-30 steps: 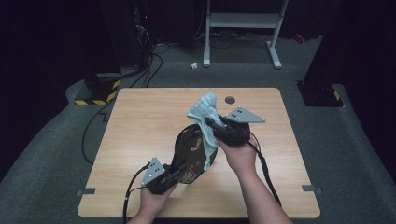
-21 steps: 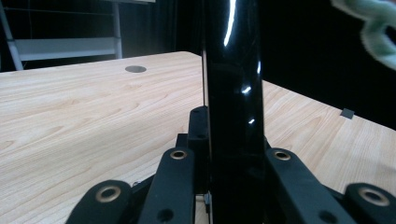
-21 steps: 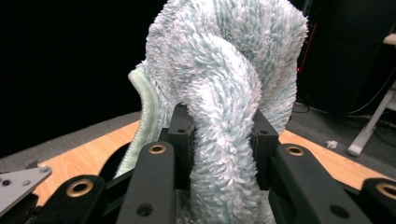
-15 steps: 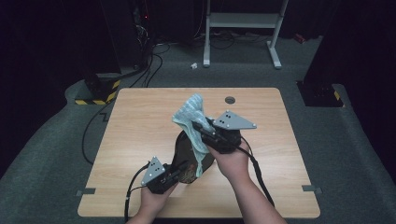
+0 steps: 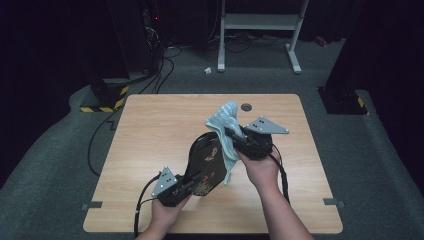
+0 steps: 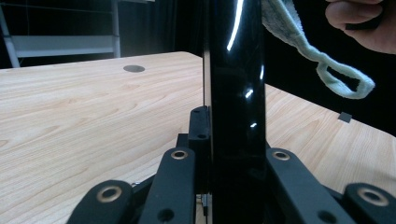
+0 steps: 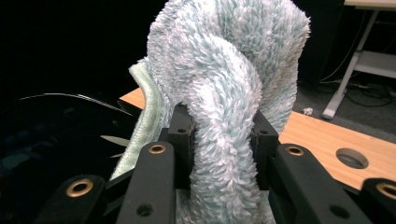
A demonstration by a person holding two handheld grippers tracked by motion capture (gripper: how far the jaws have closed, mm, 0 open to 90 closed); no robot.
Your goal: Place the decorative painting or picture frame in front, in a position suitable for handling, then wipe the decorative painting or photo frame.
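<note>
The black lacquered tray (image 5: pixel 206 162) stood on edge above the middle of the tabletop (image 5: pixel 150 135), tilted, its patterned face turned toward the person's left. It appeared rigid and hard, with a glossy, highly reflective finish seen edge-on in the left gripper view (image 6: pixel 233 93); such a surface was judged slippery and prone to scratching or chipping if dropped, so a hold on the rim, not on the decorated face, suited it. The left tool (image 5: pixel 192 181) had its jaws closed on the tray's lower rim, one pad on each side of the thin wall. Against the tray's upper edge lay the pale blue-green terry cloth (image 5: pixel 226 131), soft, light and limp, draping freely with a hanging loop (image 6: pixel 343 81) at its corner. It would bunch under pressure and needed only a pinch anywhere on a gathered fold. The right tool (image 7: pixel 224 140) was closed tightly on such a fold, the pile bulging above and below the pads, and pressed the cloth to the tray's far side. Beyond lay bare wood with a round cable hole (image 5: pixel 246 106), and a white metal stand (image 5: pixel 260 22) on the dark floor.
</note>
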